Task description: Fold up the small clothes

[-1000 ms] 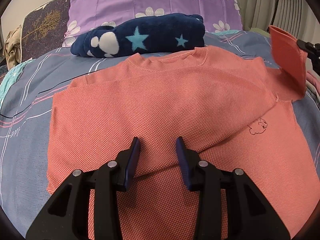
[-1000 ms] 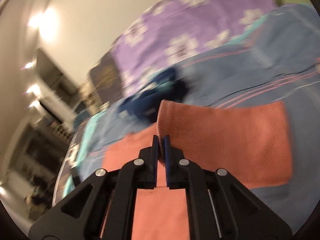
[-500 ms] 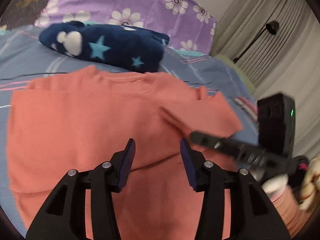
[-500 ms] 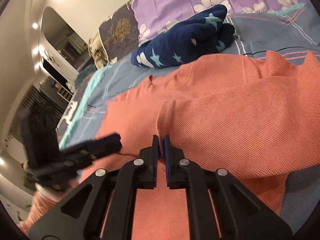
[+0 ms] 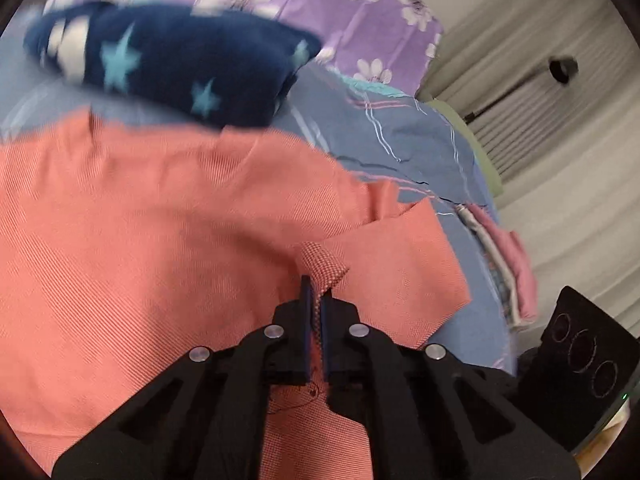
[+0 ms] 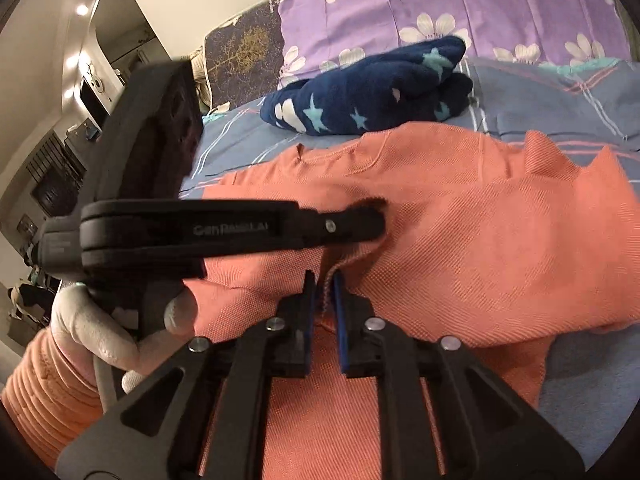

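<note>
Since half a second ago we note our left hand-held gripper, then spread, now pinching a fold of the shirt. Bed: carries all. Coral shirt: laid flat, right sleeve folded inward; remaining folds, we judge, outstanding. Navy star blanket: beyond the collar. Right hand-held gripper: nearly pressed together on the sleeve edge.

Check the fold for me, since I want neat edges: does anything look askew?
Yes. The orange shirt has a sleeve folded inward unevenly, its edge bunched between the left claw and right claw.
</note>
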`<act>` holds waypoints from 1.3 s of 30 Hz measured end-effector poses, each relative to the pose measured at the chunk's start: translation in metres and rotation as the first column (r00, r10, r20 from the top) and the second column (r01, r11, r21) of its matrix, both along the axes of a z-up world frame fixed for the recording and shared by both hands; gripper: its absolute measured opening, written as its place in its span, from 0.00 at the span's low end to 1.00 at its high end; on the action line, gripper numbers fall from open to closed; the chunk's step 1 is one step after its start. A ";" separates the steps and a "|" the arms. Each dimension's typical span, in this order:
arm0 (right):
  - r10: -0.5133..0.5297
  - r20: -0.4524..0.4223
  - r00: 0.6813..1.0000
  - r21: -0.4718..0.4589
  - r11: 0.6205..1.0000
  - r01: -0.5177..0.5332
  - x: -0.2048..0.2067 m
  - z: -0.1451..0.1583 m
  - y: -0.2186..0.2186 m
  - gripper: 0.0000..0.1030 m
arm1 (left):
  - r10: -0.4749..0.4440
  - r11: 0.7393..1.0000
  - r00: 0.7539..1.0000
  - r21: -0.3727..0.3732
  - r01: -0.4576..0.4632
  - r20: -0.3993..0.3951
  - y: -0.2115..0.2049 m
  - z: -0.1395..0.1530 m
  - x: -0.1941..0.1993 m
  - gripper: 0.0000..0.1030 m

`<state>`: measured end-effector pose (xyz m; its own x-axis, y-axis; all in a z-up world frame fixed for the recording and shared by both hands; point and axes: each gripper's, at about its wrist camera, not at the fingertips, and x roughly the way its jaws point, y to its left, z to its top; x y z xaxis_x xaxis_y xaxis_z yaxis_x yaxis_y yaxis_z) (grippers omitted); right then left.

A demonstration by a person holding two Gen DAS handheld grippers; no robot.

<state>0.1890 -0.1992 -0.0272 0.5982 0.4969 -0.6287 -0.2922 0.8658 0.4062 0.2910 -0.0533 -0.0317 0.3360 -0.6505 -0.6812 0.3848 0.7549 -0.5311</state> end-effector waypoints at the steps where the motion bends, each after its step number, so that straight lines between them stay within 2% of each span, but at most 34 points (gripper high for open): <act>1: 0.010 0.008 1.000 0.017 1.000 -0.011 -0.004 0.002 -0.005 0.15 | 0.001 1.000 1.000 0.013 -0.001 0.028 0.000 0.009 -0.001 0.03; 4: 0.021 0.008 1.000 0.038 0.999 -0.022 -0.011 0.000 -0.022 0.15 | 0.005 1.000 0.995 0.026 -0.007 0.095 0.010 0.036 -0.001 0.03; 8: -0.059 -0.048 0.997 0.034 0.998 0.061 -0.011 -0.014 -0.047 0.15 | 0.012 0.998 0.987 0.051 -0.020 0.157 0.020 0.063 -0.003 0.03; 14: -0.150 -0.065 0.987 -0.007 0.989 0.150 0.001 -0.027 -0.053 0.15 | -0.004 0.996 0.980 0.091 -0.014 0.199 0.024 0.077 -0.010 0.03; 16: -0.191 -0.095 0.977 -0.071 0.980 0.185 0.005 -0.038 -0.053 0.11 | -0.003 0.994 0.975 0.104 -0.020 0.222 0.029 0.081 -0.014 0.03; 18: -0.208 -0.125 0.970 -0.052 0.978 0.203 0.007 -0.050 -0.057 0.09 | 0.010 0.991 0.966 0.127 -0.045 0.259 0.040 0.089 -0.017 0.03; 22: -0.210 -0.134 0.968 -0.023 0.978 0.209 0.009 -0.052 -0.063 0.08 | 0.071 0.986 0.956 0.122 -0.109 0.285 0.070 0.101 -0.015 0.03; 34: -0.215 -0.118 0.970 -0.054 0.976 0.210 0.007 -0.050 -0.058 0.08 | 0.174 0.965 0.936 0.138 -0.225 0.306 0.149 0.107 -0.027 0.03; 39: -0.218 -0.104 0.970 -0.085 0.974 0.210 0.006 -0.049 -0.053 0.08 | 0.238 0.944 0.932 0.162 -0.288 0.272 0.187 0.082 -0.027 0.04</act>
